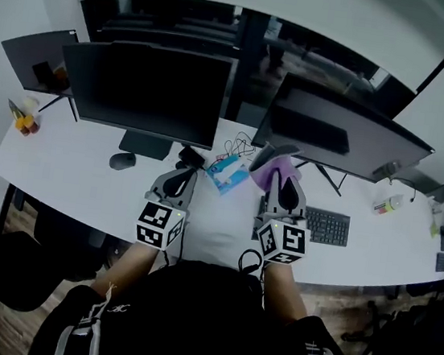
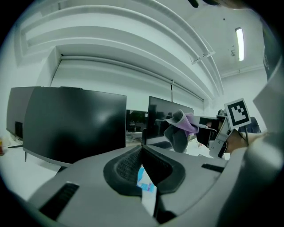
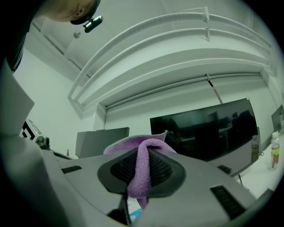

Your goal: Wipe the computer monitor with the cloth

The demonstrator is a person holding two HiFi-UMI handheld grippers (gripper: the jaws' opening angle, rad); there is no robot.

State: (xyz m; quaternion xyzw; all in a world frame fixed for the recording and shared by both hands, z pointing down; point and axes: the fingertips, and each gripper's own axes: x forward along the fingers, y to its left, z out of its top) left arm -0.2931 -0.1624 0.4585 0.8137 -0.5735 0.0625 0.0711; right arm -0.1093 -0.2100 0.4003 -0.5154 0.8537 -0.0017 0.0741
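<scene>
Two dark monitors stand on the white desk (image 1: 67,185): the left monitor (image 1: 144,89) (image 2: 75,124) and the right monitor (image 1: 337,131) (image 3: 208,128). My right gripper (image 1: 285,183) (image 3: 146,153) is shut on a purple cloth (image 1: 275,170) (image 3: 142,170), held up in front of the right monitor's lower left corner. The cloth (image 2: 181,127) bunches above the jaws and hangs between them. My left gripper (image 1: 183,173) (image 2: 142,148) hovers over the desk below the left monitor, its jaws closed together with nothing held.
A blue packet (image 1: 224,171) and tangled cables (image 1: 241,146) lie between the grippers. A mouse (image 1: 123,160) sits left, a keyboard (image 1: 327,225) right, a small bottle (image 1: 386,205) beyond it. A third screen (image 1: 39,59) stands at the far left.
</scene>
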